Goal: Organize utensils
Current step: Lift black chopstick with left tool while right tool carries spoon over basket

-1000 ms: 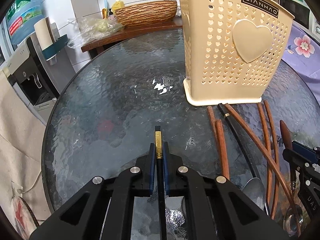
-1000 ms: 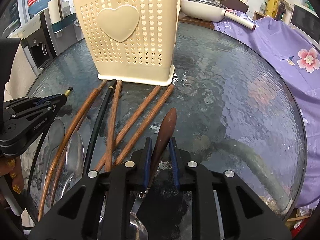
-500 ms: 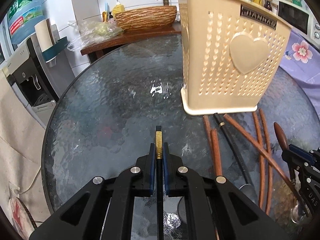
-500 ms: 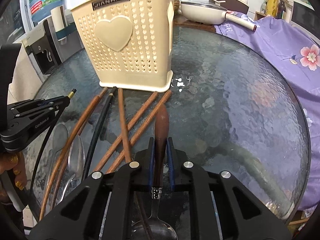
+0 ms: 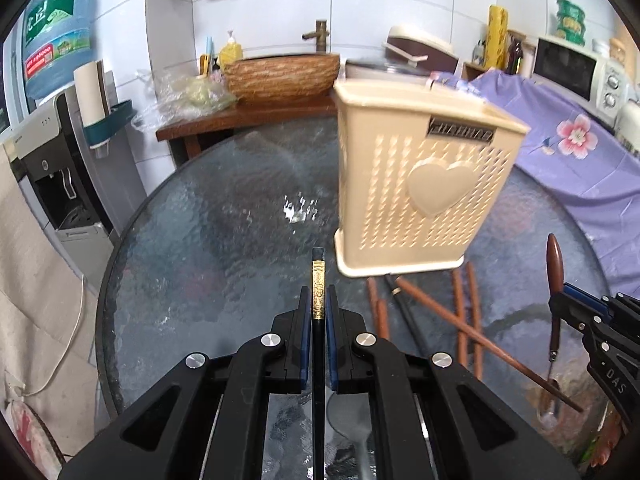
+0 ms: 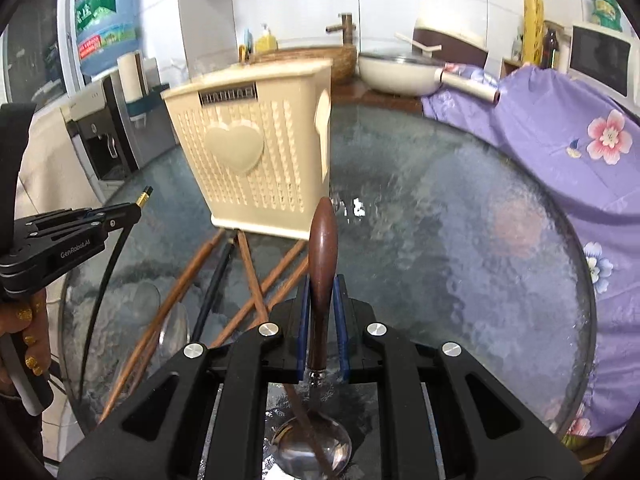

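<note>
My left gripper (image 5: 318, 300) is shut on a thin black utensil handle with a gold band (image 5: 318, 288), held above the glass table (image 5: 200, 260). My right gripper (image 6: 323, 288) is shut on the brown wooden handle of a spoon (image 6: 322, 248). The spoon's metal bowl (image 6: 312, 452) hangs below the jaws. A cream perforated utensil basket (image 5: 420, 184) with a heart on its side stands upright ahead of both grippers. Several wooden chopsticks (image 6: 256, 292) and a black one (image 6: 212, 296) lie on the glass in front of the basket (image 6: 256, 160).
A clear spoon (image 6: 176, 328) lies among the chopsticks. Purple flowered cloth (image 6: 560, 128) covers the right side. A wooden counter with a woven basin (image 5: 284, 76) stands behind the table. At the left stands a water dispenser (image 5: 52, 160). A person's hand (image 6: 28, 340) holds the left gripper (image 6: 136, 210).
Both grippers have risen, each with its utensil. The right jaws closed tighter on the wooden spoon handle and the spoon turned straight along them. The basket now sits lower in both views.
</note>
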`<state>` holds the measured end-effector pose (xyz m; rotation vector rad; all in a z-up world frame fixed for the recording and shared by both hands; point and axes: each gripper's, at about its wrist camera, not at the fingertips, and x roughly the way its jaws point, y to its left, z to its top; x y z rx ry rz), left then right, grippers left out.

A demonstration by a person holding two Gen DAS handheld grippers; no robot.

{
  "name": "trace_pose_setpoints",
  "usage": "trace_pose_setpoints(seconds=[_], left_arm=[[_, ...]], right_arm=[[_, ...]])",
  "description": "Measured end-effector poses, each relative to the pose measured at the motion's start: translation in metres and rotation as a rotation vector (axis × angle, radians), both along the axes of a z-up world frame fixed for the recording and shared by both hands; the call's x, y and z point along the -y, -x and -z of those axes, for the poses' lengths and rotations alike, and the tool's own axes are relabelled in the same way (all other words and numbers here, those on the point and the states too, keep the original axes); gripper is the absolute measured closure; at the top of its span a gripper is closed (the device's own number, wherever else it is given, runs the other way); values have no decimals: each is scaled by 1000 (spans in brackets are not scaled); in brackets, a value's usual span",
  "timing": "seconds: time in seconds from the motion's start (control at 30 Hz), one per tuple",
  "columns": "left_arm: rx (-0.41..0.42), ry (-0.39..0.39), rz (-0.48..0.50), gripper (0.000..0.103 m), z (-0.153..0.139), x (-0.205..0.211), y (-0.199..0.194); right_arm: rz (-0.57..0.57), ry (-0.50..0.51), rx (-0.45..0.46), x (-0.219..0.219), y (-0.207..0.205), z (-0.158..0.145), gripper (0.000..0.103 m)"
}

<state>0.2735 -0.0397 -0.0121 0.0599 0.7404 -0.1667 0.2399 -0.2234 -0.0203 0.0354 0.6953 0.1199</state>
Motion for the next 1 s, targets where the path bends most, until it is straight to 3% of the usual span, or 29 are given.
trace_pose_setpoints(seconds=[0.53, 1.0], left_arm=[[112, 104, 47, 96, -45, 0, 25], [208, 139, 40, 96, -81, -7, 43]], right_arm=[[-20, -40, 170, 12, 26, -41, 91], [-77, -45, 187, -2, 26, -55, 91]])
